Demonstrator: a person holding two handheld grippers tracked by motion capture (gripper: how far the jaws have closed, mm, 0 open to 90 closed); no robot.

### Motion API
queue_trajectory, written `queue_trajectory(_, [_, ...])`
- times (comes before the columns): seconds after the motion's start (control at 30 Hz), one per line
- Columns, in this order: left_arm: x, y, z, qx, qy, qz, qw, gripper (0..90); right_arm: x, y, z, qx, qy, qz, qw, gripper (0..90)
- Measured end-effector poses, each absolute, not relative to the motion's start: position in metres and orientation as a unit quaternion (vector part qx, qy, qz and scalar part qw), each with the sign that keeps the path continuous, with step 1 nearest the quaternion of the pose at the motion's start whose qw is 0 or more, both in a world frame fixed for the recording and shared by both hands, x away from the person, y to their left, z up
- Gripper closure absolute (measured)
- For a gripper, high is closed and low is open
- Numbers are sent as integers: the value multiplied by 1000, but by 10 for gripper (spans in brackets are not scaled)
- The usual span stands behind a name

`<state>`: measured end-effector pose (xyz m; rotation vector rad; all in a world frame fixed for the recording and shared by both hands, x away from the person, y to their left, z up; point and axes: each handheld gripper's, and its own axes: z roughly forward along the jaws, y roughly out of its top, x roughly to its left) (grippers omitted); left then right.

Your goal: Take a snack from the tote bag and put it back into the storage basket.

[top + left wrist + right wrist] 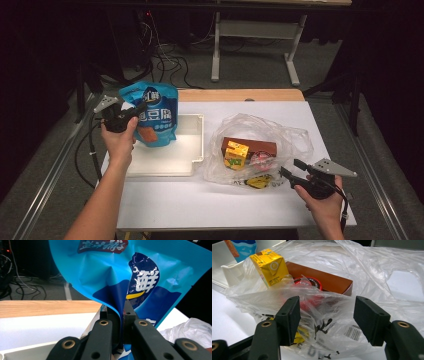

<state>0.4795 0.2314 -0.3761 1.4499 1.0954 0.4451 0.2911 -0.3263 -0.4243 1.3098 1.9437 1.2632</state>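
Bench (165, 200): white top, dark room behind.
Left gripper (131, 114): pinching blue snack bag (152, 112), above white tray (192, 145).
Right gripper (287, 170): spread, at clear plastic bag (295, 142).

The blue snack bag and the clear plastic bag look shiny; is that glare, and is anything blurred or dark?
Left gripper view: white glare streaks on the glossy blue snack bag, and the near black jaws look soft. Right gripper view: pale sheen on the crumpled clear plastic bag veils the brown box. High view: the white table is bright, the room beyond dark.
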Motion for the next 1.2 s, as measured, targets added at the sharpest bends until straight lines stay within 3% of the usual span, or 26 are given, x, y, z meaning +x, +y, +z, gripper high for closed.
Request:
queue_trajectory(0.33, [471, 244, -384, 622, 489, 208, 574, 817, 291, -326, -426, 481, 708, 461, 234, 392])
queue_trajectory(0.87, [451, 244, -373, 623, 516, 230, 541, 351, 291, -326, -426, 486, 703, 465, 232, 382])
queue_trajectory(1.2, [415, 227, -375, 618, 532, 239, 527, 292, 290, -326, -424, 484, 700, 469, 237, 382])
